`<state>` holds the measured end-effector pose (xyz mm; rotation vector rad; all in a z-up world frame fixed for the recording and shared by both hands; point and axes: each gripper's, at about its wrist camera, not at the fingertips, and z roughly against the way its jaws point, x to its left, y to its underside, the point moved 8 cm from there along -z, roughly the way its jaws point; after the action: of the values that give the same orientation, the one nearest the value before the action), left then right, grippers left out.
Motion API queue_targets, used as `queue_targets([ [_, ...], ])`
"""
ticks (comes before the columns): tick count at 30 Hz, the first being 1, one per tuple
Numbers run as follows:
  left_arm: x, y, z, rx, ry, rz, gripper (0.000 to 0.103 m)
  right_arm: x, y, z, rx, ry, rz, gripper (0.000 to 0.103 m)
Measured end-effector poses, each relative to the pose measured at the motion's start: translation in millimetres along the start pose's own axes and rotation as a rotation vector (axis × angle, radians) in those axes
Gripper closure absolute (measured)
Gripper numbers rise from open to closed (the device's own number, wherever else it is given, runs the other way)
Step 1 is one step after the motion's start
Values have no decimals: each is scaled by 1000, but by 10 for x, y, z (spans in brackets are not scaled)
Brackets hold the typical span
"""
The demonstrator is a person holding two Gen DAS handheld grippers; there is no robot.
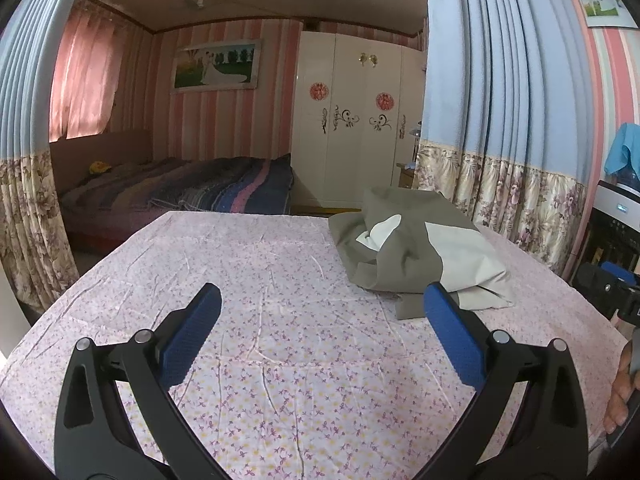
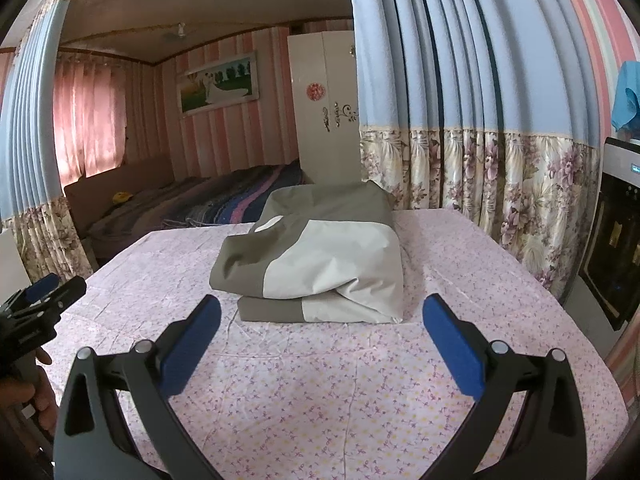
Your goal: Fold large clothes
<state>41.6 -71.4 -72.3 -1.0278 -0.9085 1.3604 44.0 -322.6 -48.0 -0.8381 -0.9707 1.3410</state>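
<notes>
Folded garment (image 2: 316,256) on table (image 2: 440,360); both claws (image 1: 322,304) (image 2: 322,306) wide apart, empty.

Left gripper (image 1: 322,300) and right gripper (image 2: 322,302) gape wide (both empty).

Open cloth ahead, one bundle in the way

I see bare pink floral tablecloth (image 2: 320,400) between my grippers and the folded grey-and-cream garment (image 2: 320,264); the blue floral-hemmed curtain (image 2: 480,160) hangs near the table's far right edge.
</notes>
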Motion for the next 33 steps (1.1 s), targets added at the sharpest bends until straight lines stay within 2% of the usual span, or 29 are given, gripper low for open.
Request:
queue_targets([
  [4, 18, -10, 8, -4, -6, -6, 3, 10, -12, 6, 3, 27, 17, 2],
  [15, 95, 14, 180, -14, -6, 15, 3, 182, -20, 132, -2, 15, 49, 2],
  [22, 91, -2, 409, -39, -11, -21, 3, 168, 29, 290, -9, -2, 7, 2],
  [28, 156, 27, 478, -20, -64, -31, 3, 125, 45, 476, -20, 22, 20, 2],
  [33, 238, 31, 575, -34, -67, -12, 3, 66, 67, 581, -24, 21, 2, 2],
])
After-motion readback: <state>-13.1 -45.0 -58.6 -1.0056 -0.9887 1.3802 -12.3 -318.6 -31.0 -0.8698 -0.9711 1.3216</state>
